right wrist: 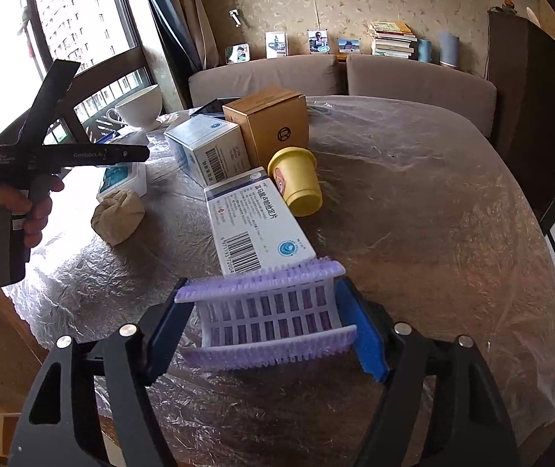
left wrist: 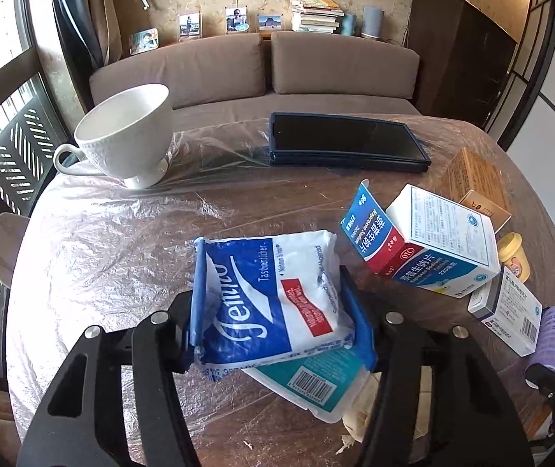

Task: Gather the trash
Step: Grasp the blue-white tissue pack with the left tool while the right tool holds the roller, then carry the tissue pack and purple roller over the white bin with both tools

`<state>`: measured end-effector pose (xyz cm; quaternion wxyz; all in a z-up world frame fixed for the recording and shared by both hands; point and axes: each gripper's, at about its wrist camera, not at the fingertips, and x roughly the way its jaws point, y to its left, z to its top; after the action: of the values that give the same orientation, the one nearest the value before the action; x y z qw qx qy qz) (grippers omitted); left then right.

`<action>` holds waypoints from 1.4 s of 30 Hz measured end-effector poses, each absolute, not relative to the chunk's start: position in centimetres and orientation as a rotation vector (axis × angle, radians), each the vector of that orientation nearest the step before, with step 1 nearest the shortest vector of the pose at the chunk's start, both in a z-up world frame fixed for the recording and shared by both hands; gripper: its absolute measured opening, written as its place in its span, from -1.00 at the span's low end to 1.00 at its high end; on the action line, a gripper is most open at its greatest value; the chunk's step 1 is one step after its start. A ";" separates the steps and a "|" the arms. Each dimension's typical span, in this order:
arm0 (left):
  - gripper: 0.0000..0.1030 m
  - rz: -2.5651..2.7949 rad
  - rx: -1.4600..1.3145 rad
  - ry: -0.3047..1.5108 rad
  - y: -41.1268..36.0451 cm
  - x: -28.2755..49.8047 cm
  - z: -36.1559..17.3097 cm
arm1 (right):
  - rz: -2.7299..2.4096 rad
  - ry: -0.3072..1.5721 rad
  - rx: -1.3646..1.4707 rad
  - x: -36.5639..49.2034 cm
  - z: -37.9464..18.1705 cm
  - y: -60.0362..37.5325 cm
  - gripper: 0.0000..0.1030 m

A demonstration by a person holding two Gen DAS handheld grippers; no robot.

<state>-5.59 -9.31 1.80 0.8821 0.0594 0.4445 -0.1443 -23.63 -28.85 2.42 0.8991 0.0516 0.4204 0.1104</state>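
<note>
My left gripper is shut on a blue-and-white tissue packet, held above the plastic-covered round table. A teal-and-white packet and a crumpled beige paper wad lie under it. My right gripper is shut on a purple plastic basket-like piece, low over the table. The purple piece also shows in the left wrist view. The wad lies at the left in the right wrist view.
Medicine boxes, a brown carton, a yellow cup on its side, a white cup and a dark tablet lie on the table. A sofa stands behind.
</note>
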 end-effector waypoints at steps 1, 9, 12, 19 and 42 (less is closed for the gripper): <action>0.15 -0.303 0.118 0.923 -9.3 -5.7 1.9 | 0.225 0.868 0.115 -23.7 2.5 -29.0 0.43; 0.12 -0.292 0.070 0.920 -8.9 -6.1 2.7 | 0.204 0.857 0.128 -24.0 3.3 -29.8 0.43; 0.12 -0.287 0.045 0.929 -8.7 -6.2 3.0 | 0.194 0.852 0.124 -24.1 3.7 -29.9 0.43; 0.12 -0.287 -0.019 0.930 -7.9 -7.4 3.8 | 0.188 0.862 0.152 -24.3 4.5 -30.3 0.43; 0.12 -0.301 0.016 0.886 -7.6 -17.4 5.7 | 0.183 0.867 0.191 -27.7 7.0 -28.1 0.43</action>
<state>-17.36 -7.56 5.68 0.8924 0.0079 0.4271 -0.1453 -27.70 -28.09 6.99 0.8989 0.0923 0.4190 0.0884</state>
